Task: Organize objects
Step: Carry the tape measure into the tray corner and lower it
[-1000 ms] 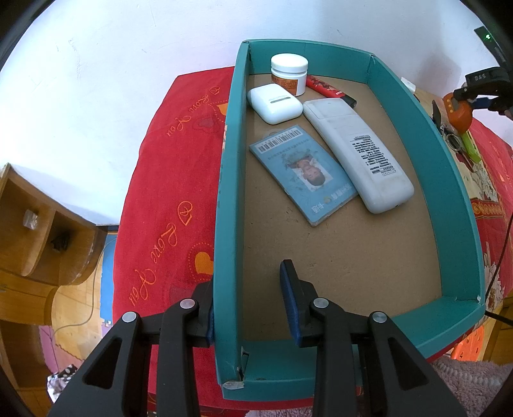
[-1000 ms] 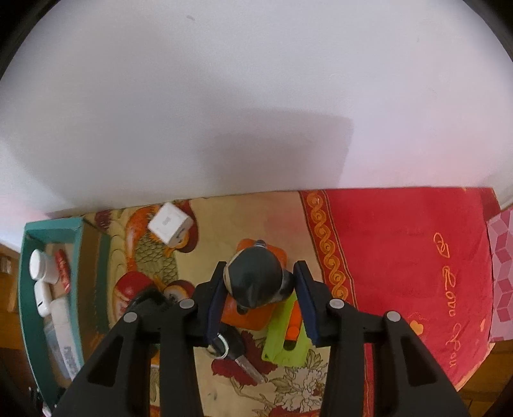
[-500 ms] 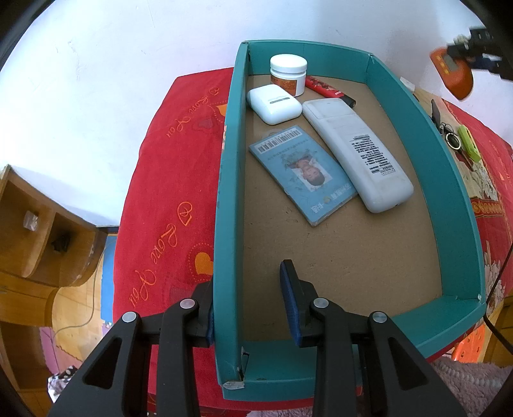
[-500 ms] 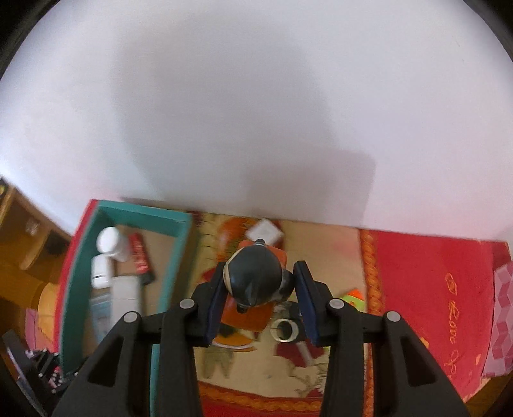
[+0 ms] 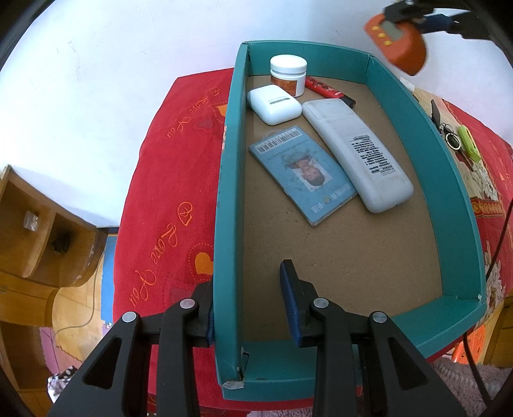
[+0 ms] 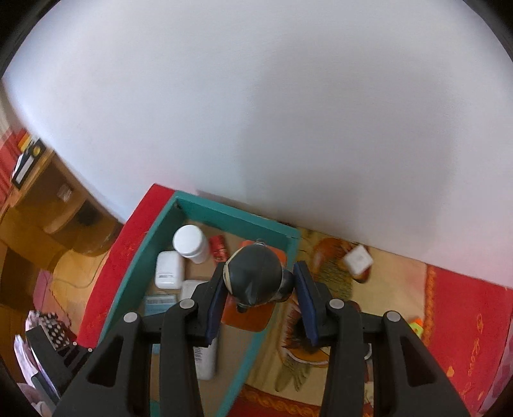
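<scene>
1. Left wrist view: the left gripper [image 5: 248, 300] is clamped on the left wall of the teal tray [image 5: 228, 199], one pad outside and one inside.
2. The tray sits on a red cloth [image 5: 166, 179] printed with hearts and gold script. Its brown floor holds a white jar [image 5: 288, 74] at the far end, with a red lighter [image 5: 328, 90] just beside it.
3. In front of the jar is a white earbud case [image 5: 274, 104]. Next to that a white remote [image 5: 356, 154] lies face down, and a blue ID card [image 5: 303, 174] lies between the remote and the left wall.
4. Up in the top right corner, the right gripper [image 5: 416, 17] hangs in the air above the tray's far right corner, holding an orange gadget with a small screen and yellow buttons [image 5: 397, 45]. It's a bit blurred.
5. Past the tray's right wall, a bunch of keys [image 5: 450, 136] and a lime-green thing [image 5: 468, 147] lie on the patterned cloth.
6. Right wrist view: the right gripper [image 6: 259, 301] is closed on the dark rounded top [image 6: 253, 276] of that orange gadget [image 6: 248, 316], pads against both sides.
7. Below it you can see the far end of the tray [image 6: 237, 218], with the jar [image 6: 191, 242], lighter [image 6: 219, 251] and earbud case [image 6: 169, 268]. A small white cube [image 6: 358, 259] sits outside, to the right.
</scene>
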The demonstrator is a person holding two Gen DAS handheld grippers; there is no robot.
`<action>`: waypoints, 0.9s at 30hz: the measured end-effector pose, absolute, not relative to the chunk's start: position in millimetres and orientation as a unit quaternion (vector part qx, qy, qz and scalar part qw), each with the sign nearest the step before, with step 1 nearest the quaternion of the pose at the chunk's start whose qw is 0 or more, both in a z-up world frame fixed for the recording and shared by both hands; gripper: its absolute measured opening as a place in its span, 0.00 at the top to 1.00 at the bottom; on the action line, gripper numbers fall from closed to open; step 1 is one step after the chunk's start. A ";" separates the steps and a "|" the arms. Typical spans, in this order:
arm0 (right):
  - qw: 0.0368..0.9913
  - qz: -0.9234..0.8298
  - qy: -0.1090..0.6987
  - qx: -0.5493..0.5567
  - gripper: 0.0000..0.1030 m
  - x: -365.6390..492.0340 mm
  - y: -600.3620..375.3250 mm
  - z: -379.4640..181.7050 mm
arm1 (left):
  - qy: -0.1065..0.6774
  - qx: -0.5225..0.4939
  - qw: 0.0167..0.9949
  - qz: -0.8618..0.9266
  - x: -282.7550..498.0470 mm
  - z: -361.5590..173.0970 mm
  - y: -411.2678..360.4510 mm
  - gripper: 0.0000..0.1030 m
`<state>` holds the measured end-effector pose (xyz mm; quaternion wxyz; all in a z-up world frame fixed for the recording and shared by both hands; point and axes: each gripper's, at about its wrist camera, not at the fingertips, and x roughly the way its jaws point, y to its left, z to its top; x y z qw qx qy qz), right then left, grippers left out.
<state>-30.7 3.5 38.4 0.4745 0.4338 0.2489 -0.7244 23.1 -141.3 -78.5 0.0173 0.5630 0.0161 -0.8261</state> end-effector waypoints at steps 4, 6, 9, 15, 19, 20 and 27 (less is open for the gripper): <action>0.476 -0.717 0.289 0.420 0.61 -22.3 -16.0 22.5 | 0.016 0.563 0.017 -0.826 22.5 -78.7 -140.8 0.68; 0.473 -0.712 0.303 0.422 0.61 -20.5 -24.4 13.9 | 0.016 0.563 0.017 -0.826 21.5 -79.3 -141.6 0.68; 0.471 -0.702 0.327 0.422 0.61 -18.0 -33.7 0.6 | 0.015 0.563 0.017 -0.826 16.4 -79.8 -141.5 0.68; 0.459 -0.691 0.372 0.416 0.61 -14.7 -46.9 -20.1 | 0.014 0.564 0.016 -0.826 10.7 -81.1 -144.3 0.68; 0.446 -0.684 0.405 0.411 0.61 -15.0 -54.3 -34.4 | 0.014 0.564 0.016 -0.826 10.3 -81.4 -143.7 0.68; 0.445 -0.682 0.406 0.414 0.61 -15.9 -55.3 -37.2 | 0.014 0.564 0.016 -0.826 9.3 -81.7 -144.7 0.68; 0.449 -0.674 0.391 0.437 0.61 -25.0 -56.6 -50.7 | 0.014 0.564 0.016 -0.826 9.0 -82.1 -144.6 0.68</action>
